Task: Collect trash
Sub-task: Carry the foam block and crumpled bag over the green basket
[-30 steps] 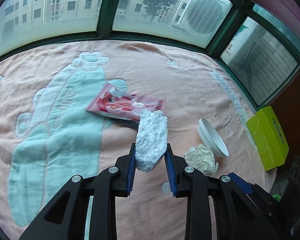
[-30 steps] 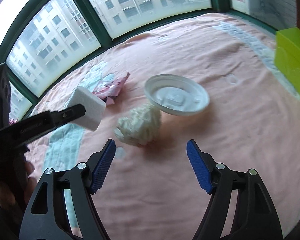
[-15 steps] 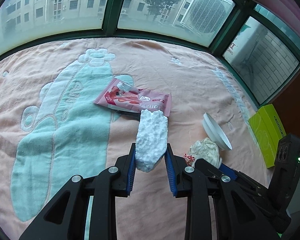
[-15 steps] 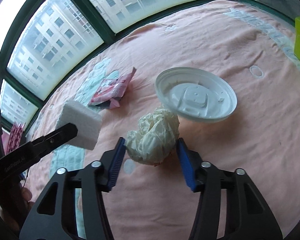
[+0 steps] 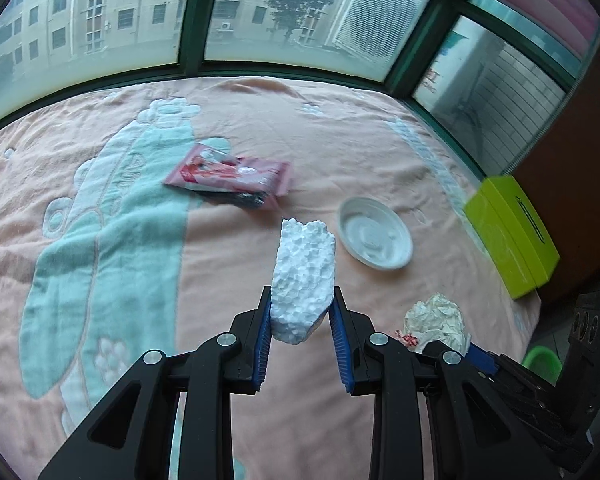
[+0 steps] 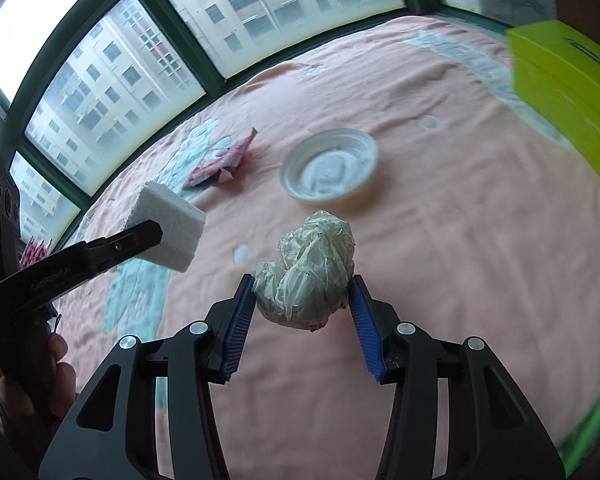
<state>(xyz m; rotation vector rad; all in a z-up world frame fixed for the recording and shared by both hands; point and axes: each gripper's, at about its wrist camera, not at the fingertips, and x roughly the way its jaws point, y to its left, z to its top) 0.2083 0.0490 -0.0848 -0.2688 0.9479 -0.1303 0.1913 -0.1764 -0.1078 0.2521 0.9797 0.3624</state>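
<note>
My left gripper point(image 5: 300, 296) is shut on a white foam chunk point(image 5: 304, 272), held upright above the peach blanket point(image 5: 380, 140). The foam chunk point(image 6: 168, 228) also shows at the left of the right wrist view. My right gripper point(image 6: 302, 280) has a crumpled cream paper ball point(image 6: 312, 264) between its blue pads; the jaws are closing and both pads press on it. That paper ball point(image 5: 436, 320) hangs low on the right in the left wrist view. A red snack wrapper point(image 5: 228, 172) and a white plastic lid point(image 5: 374, 238) lie on the blanket.
A lime-green box point(image 5: 512, 236) sits at the blanket's right edge. Something green and round point(image 5: 540, 362) shows below that edge. Windows with dark green frames point(image 5: 192, 12) run along the far side. A hand point(image 6: 32, 384) holds the left gripper.
The right jaws went from wide apart to closed on the paper ball, which has left the lid's side. The lid now lies flat. Both grippers pulled back toward the near edge.
</note>
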